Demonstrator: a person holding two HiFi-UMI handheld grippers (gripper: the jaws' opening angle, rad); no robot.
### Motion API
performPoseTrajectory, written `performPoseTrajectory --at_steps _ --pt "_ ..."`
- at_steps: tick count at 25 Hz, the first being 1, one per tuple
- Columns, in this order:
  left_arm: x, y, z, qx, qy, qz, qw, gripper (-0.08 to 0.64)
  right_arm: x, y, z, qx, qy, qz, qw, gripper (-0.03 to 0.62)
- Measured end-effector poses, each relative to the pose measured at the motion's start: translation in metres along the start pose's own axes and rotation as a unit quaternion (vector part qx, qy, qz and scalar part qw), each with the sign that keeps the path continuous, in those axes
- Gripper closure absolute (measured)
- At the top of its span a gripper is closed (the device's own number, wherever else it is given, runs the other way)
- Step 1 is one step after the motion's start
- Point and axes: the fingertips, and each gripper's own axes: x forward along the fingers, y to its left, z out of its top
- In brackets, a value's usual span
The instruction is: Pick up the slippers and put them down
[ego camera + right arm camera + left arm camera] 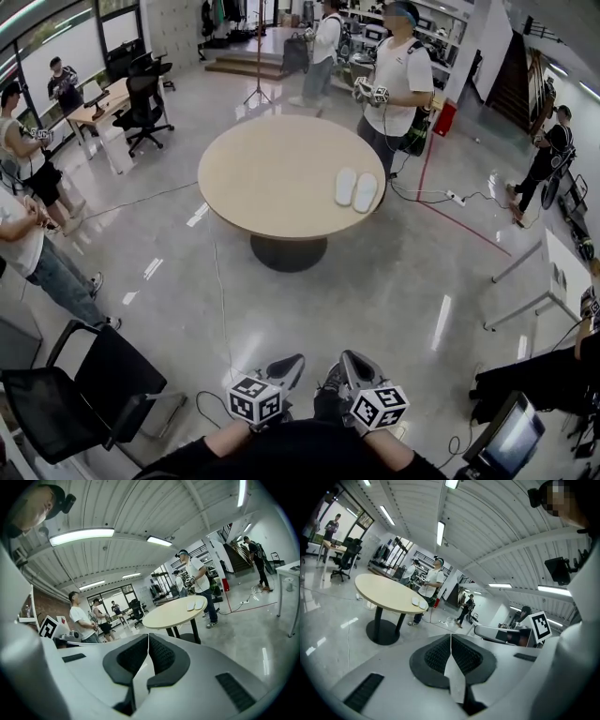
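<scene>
This looks like the approach step. The slippers [356, 189] lie side by side near the round worktop's [272, 178] far edge, well apart from the left gripper [287, 364] and right gripper [352, 364], both closed on nothing. The next move calls for getting closer and opening the jaws.

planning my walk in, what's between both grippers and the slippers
Head view: bare grey floor, then the round table's near side, separate left gripper and right gripper from the slippers.
</scene>
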Motion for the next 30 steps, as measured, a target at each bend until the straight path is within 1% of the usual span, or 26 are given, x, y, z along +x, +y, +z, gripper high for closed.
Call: performPoseTrajectory --at_steps 3,5,9,13,19,22,25,30 --pt "0.027 0.025 0.012 0.018 -0.003 0.021 0.9996 0.537 0.037 -0.024 0.003 0.009 -0.005 0.016 1.000 0.575" --pt "0.051 0.033 0.021 0.020 0.001 0.029 0.9994 0.537 0.056 -0.044 0.012 0.016 -0.004 0.025 1.000 0.575" --pt "0.110 0.041 0.054 0.024 0.011 0.045 0.9986 0.537 0.094 -0.093 0.047 0.033 0.000 0.042 0.999 0.575" --pt "0.164 0.046 0.087 0.037 0.012 0.051 0.9979 0.537 0.124 -0.140 0.081 0.038 -0.001 0.044 0.998 0.575" --pt "0.265 0.039 0.120 0.043 0.014 0.058 0.9973 0.537 0.154 -0.236 0.130 0.053 -0.008 0.047 0.997 0.575" --pt "0.292 0.041 0.134 0.044 0.021 0.064 0.9968 0.537 0.168 -0.263 0.146 0.073 -0.009 0.048 0.996 0.575" --pt "0.308 0.049 0.149 0.043 0.023 0.076 0.9959 0.537 0.182 -0.283 0.155 0.097 -0.009 0.046 0.994 0.575" --pt "0.331 0.056 0.160 0.047 0.026 0.076 0.9956 0.537 0.196 -0.309 0.160 0.112 -0.009 0.038 0.993 0.575"
